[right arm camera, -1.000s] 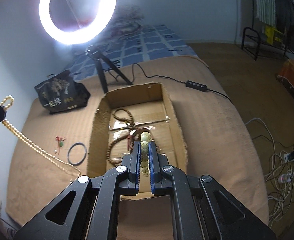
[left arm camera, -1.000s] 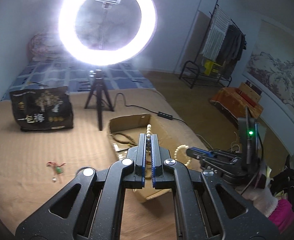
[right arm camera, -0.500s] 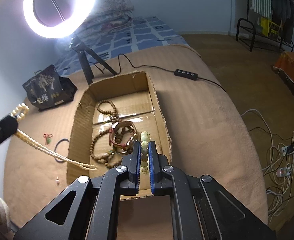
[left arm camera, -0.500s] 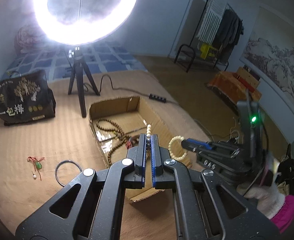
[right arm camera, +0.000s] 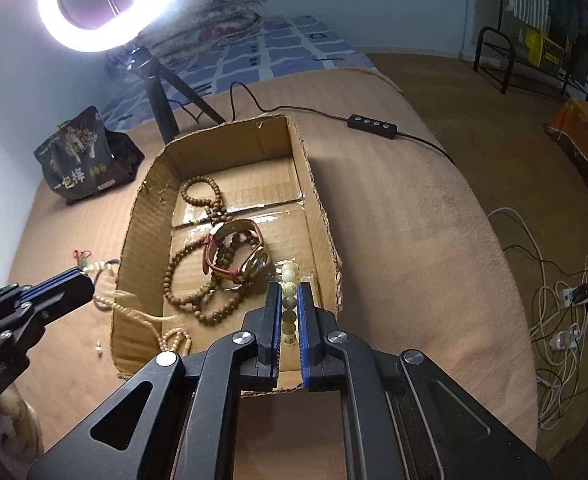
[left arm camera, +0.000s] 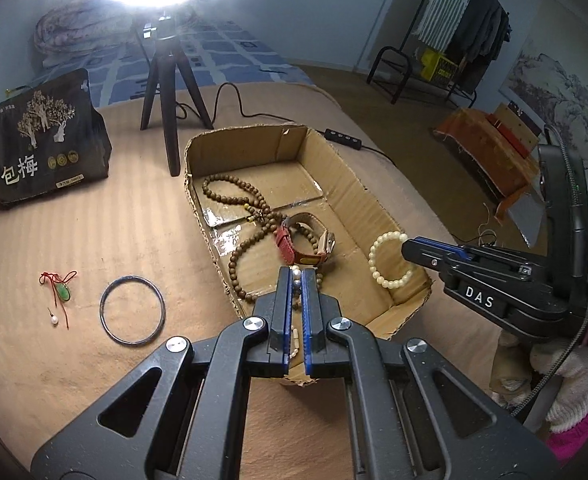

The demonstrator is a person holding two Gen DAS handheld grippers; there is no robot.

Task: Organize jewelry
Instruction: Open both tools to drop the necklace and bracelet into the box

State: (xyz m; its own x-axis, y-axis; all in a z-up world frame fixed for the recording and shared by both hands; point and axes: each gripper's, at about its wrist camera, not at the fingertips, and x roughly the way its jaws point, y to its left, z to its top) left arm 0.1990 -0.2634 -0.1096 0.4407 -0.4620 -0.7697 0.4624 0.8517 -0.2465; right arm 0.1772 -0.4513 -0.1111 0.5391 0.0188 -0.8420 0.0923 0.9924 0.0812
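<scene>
Lowering both strands into the cardboard box (left arm camera: 336, 168) calls for letting go only once they hang clear of its rim: the left tongs (left arm camera: 297, 280) are clamped on a pearl necklace (right arm camera: 165, 334) trailing over the near wall, the right tongs (right arm camera: 289, 294) on a pale bead bracelet (left arm camera: 390, 260) above the floor; the watch (left arm camera: 308, 240) and wooden beads (left arm camera: 233, 196) crowd the middle, while a bangle (left arm camera: 131, 310) and a jade pendant (left arm camera: 62, 292) wait on the bed

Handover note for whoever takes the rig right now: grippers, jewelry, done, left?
Left gripper: shut on a long cream pearl-bead necklace, its tail draped into the open cardboard box.
Right gripper: shut on a pale green bead bracelet, held over the box.
Done: brown wooden bead strand and red-strapped wristwatch lie in the box.
Left: release both pieces; dark thin bangle and green pendant on red cord sit on the tan blanket.
</scene>
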